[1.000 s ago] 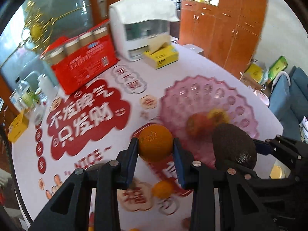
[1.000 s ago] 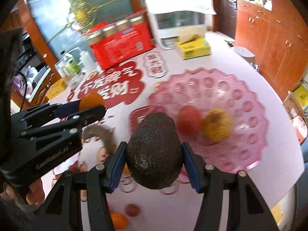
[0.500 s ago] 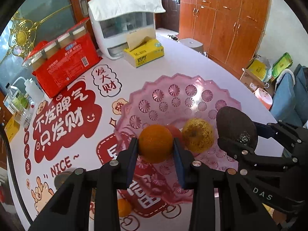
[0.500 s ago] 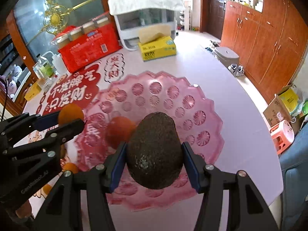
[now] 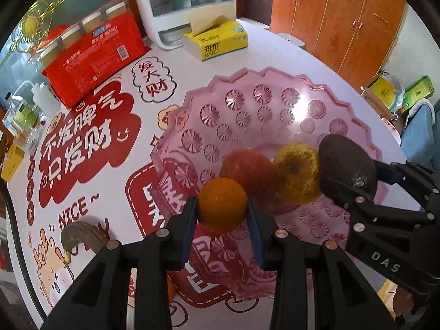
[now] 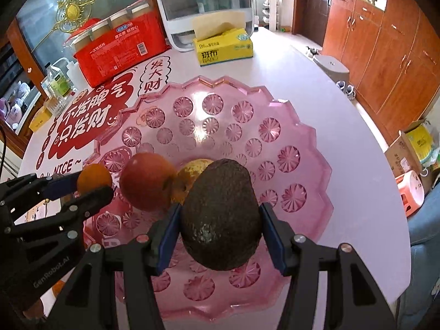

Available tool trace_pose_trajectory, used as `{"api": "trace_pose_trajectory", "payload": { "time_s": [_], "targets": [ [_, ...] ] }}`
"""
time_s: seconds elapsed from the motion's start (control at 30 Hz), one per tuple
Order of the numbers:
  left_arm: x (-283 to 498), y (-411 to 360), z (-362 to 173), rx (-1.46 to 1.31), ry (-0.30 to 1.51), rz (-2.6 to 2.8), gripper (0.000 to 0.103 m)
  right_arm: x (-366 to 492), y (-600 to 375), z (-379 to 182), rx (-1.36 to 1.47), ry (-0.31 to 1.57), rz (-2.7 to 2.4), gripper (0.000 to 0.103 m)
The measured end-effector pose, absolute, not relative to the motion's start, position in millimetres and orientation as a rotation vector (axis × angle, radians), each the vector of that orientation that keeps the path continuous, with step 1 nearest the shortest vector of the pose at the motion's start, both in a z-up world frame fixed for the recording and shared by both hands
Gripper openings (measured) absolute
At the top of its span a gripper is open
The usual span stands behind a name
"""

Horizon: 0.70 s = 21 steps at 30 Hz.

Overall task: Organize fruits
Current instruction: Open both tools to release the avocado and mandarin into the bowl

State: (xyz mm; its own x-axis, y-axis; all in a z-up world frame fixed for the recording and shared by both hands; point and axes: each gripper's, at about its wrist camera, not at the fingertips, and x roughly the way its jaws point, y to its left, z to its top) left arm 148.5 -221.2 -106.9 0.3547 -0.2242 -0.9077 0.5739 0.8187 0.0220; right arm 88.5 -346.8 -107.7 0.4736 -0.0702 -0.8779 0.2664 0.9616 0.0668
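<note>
The left gripper [image 5: 222,217] is clamped on a small round orange mandarin [image 5: 222,205], its blue-lined jaws pressing the fruit from both sides, and it hangs over the near-left part of a scalloped, transparent pink plastic fruit plate [image 5: 275,104]. In the left wrist view, just beyond the mandarin at one o'clock, a round red apple [image 5: 247,169] lies in the plate, and touching it at three o'clock is a rough-skinned yellow citrus fruit [image 5: 298,172]. The right gripper [image 6: 221,227] is closed on a dark, pebbly-skinned avocado [image 6: 221,214], held narrow end away from the camera above the middle of the same plate; in the right wrist view the apple sits at ten o'clock from the avocado, with the yellow fruit half hidden between them. The two grippers are side by side, close but apart. Outward, the plate stands on a white table [image 6: 343,126] printed with red Chinese lettering. At twelve o'clock from the plate stands a yellow tissue box [image 6: 222,46], a white-and-clear dispenser cabinet [image 6: 203,13] behind it, and at eleven o'clock a red carton of paper cups [image 6: 121,49].
</note>
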Motion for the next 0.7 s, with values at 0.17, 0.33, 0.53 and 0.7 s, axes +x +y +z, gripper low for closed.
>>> {"api": "trace_pose_trajectory", "payload": {
  "time_s": [0.17, 0.33, 0.53, 0.7],
  "targets": [
    [146, -213, -105, 0.354, 1.085, -0.508, 0.051, 89, -346, -108, 0.205, 1.061, -0.220, 0.058],
    [143, -198, -93, 0.331, 1.046, -0.489, 0.078, 84, -346, -100, 0.210, 1.031, -0.232, 0.059],
    [141, -173, -80, 0.298, 1.036, -0.447, 0.083, 77, -335, -81, 0.202, 0.997, -0.228, 0.061],
    [135, -150, -68, 0.270, 1.029, -0.437, 0.084, 73, -318, -66, 0.191, 0.974, -0.204, 0.061]
  ]
}}
